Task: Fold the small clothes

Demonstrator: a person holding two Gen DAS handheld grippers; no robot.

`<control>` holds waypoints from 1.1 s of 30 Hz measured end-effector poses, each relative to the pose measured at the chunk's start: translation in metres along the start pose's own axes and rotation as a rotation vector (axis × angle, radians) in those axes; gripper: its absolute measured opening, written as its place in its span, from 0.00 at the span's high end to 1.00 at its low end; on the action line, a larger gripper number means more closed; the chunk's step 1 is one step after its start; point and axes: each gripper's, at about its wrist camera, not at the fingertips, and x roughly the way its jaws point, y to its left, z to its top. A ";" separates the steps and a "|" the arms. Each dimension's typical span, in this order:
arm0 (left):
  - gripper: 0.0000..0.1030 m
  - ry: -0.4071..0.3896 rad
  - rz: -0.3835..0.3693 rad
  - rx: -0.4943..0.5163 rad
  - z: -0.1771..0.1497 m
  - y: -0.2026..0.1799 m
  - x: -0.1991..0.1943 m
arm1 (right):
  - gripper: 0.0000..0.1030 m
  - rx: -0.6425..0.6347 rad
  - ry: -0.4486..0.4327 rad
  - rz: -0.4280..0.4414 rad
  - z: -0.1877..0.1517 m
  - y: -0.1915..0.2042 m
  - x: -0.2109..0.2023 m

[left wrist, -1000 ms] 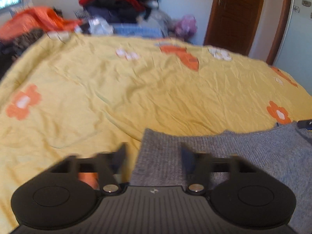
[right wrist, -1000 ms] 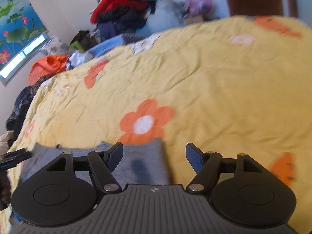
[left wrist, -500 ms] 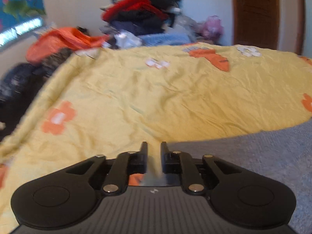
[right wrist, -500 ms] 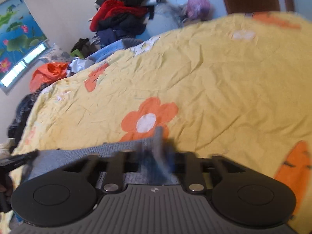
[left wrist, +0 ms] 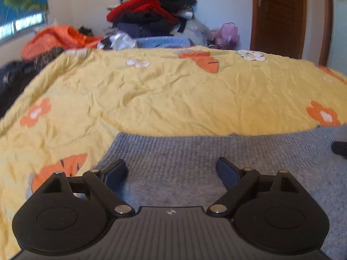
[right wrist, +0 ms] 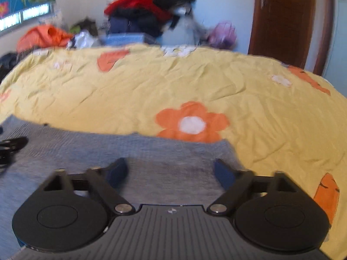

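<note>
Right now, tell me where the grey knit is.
The grey knit lies flat on the yellow bedspread, under both wrist cameras, near the orange flower.

Grey garment [left wrist: 195, 151] ribbed knit, matt; yellow bedspread [left wrist: 151, 99] creased cloth; door [left wrist: 279, 15] glossy wood.

- The sweater [left wrist: 195, 151] lies flat on the bed cover [left wrist: 173, 99], at the near edge, at 6 o'clock.
- The pile of clothes [left wrist: 149, 15] sits behind the bed, at 12 o'clock.
- The door [left wrist: 279, 15] stands at 2 o'clock, right of the pile.
- The window [left wrist: 21, 23] is at 10 o'clock.
</note>
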 end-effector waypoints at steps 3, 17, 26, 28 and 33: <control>0.11 0.005 -0.025 -0.012 -0.001 0.006 0.002 | 0.11 0.041 -0.017 0.014 -0.002 -0.016 -0.006; 0.11 -0.003 -0.009 -0.012 0.000 0.008 0.003 | 0.12 -0.117 -0.056 0.187 0.014 0.103 -0.044; 0.11 -0.004 -0.012 -0.018 -0.002 0.005 0.000 | 0.00 -0.125 0.001 0.173 -0.006 0.114 -0.002; 0.10 -0.013 -0.013 -0.029 -0.003 0.007 -0.002 | 0.00 -0.124 0.000 0.174 -0.006 0.114 -0.002; 0.11 -0.128 0.042 -0.198 -0.021 0.040 -0.054 | 0.00 -0.109 -0.007 0.182 -0.006 0.112 -0.005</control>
